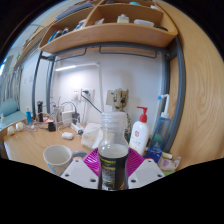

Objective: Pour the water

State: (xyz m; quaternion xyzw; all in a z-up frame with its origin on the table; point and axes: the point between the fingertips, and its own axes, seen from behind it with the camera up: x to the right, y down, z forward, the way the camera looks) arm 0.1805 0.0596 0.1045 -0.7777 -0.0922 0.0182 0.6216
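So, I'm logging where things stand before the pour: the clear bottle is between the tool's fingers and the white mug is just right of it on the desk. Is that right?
Not quite. The gripper view shows the white mug to the left of the clear bottle, not the right. The rest holds: the bottle is between the tool's fingers, and the mug sits on the desk.

A lived-in home corner — a wooden bench (30, 150) against a white wall, crowded with small bottles, a mug (57, 157) and a pump bottle (141, 132), under a wooden shelf (110, 35) stacked with household items.
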